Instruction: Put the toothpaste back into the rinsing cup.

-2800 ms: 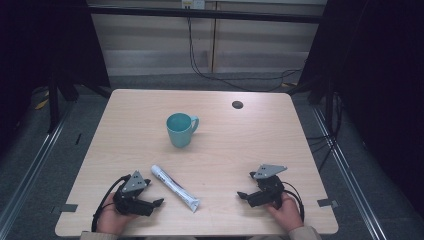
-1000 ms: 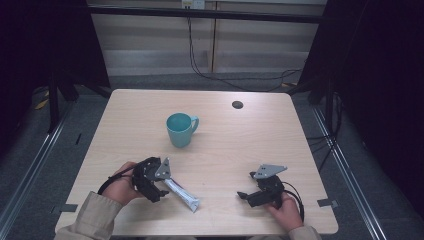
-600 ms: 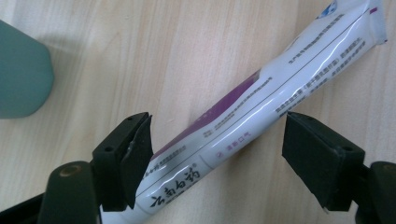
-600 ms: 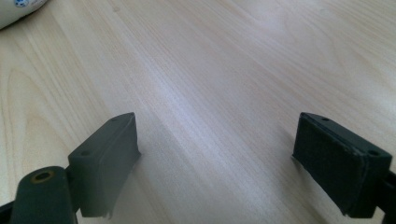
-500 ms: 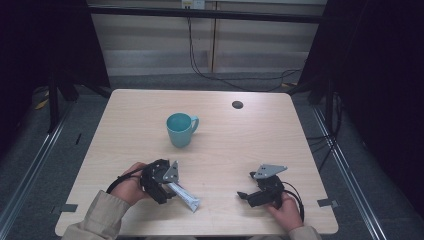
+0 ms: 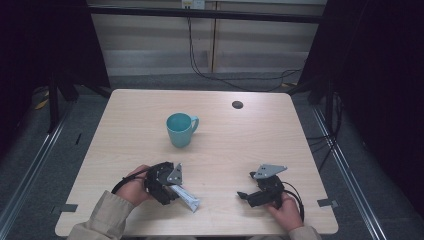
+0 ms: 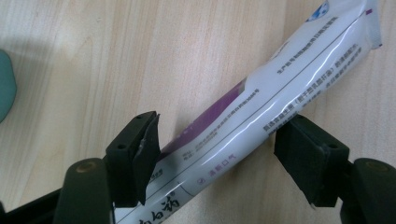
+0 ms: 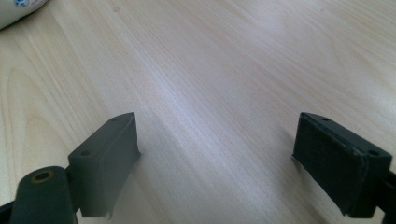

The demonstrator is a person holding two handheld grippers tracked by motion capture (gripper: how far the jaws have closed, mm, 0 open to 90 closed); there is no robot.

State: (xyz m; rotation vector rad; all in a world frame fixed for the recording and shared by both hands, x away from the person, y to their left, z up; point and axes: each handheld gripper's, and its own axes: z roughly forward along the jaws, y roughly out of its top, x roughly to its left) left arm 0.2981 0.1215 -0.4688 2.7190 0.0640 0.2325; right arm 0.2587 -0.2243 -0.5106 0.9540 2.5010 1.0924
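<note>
While the left hand-held gripper (image 6: 172, 187) straddles one white-and-purple printed plastic tube (image 7: 261, 116), its jaws have just been closing; one jaw meets the tube's edge, the other stands just beside it, so no firm pinch shows. One tube lies flat on the light wooden bench (image 6: 250, 135), its crimped end (image 6: 192, 204) projecting beyond the jaws. One teal ceramic mug (image 6: 180, 129) stands upright farther out, well apart. One dark round spot (image 6: 237, 104) marks the far bench. The right hand-held gripper (image 6: 244, 195), jaws spread over bare wood, rests well apart from the tube.
</note>
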